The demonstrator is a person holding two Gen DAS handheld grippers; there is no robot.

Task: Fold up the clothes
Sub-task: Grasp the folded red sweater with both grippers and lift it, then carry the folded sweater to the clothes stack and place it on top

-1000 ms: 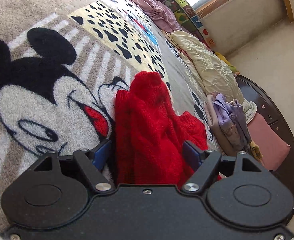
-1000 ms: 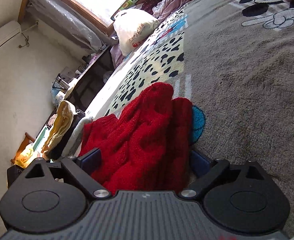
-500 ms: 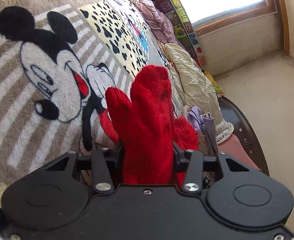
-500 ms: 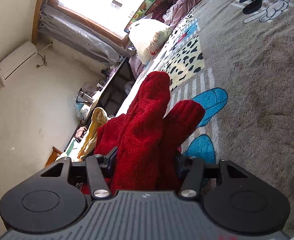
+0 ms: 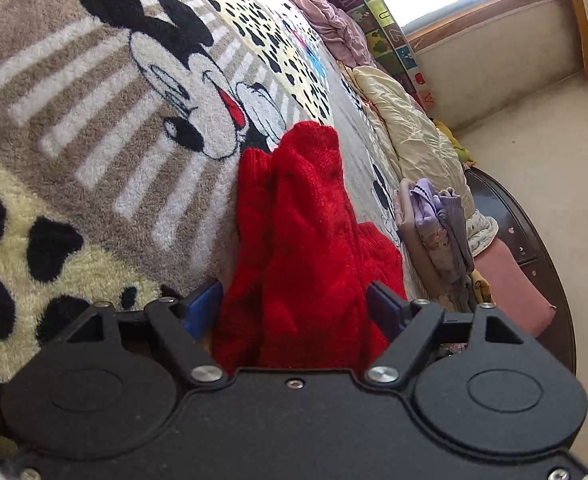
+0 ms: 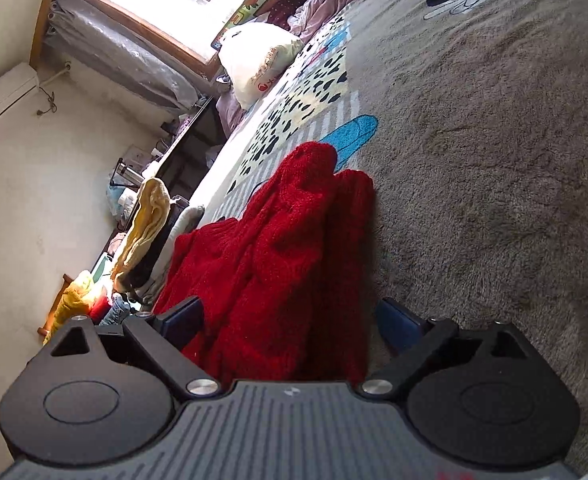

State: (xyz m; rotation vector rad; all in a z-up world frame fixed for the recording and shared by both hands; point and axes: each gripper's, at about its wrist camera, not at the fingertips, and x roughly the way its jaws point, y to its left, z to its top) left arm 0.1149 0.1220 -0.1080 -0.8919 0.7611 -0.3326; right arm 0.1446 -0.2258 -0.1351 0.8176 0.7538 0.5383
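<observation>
Currently both my grippers are spread wide around the sweater, gripping nothing.

Chunky red knitted sweater (image 5: 301, 240) lies bunched and partly folded on the plush cartoon-mouse blanket (image 5: 94, 92) that covers the bed. My left gripper (image 5: 295, 308) has its blue pads (image 5: 202, 308) standing apart on either side of the knit, the fabric loose between them. My right gripper (image 6: 290, 320) is the same: jaws wide, one blue pad (image 6: 399, 326) clear of the knit on the grey pile, the other at the sweater's far edge; contact there I can't tell. Small stack of lilac and grey folded clothes (image 5: 437, 224) sits just beside the sweater near the bed edge. White pillow (image 6: 262, 60) is well apart, up by the window.
</observation>
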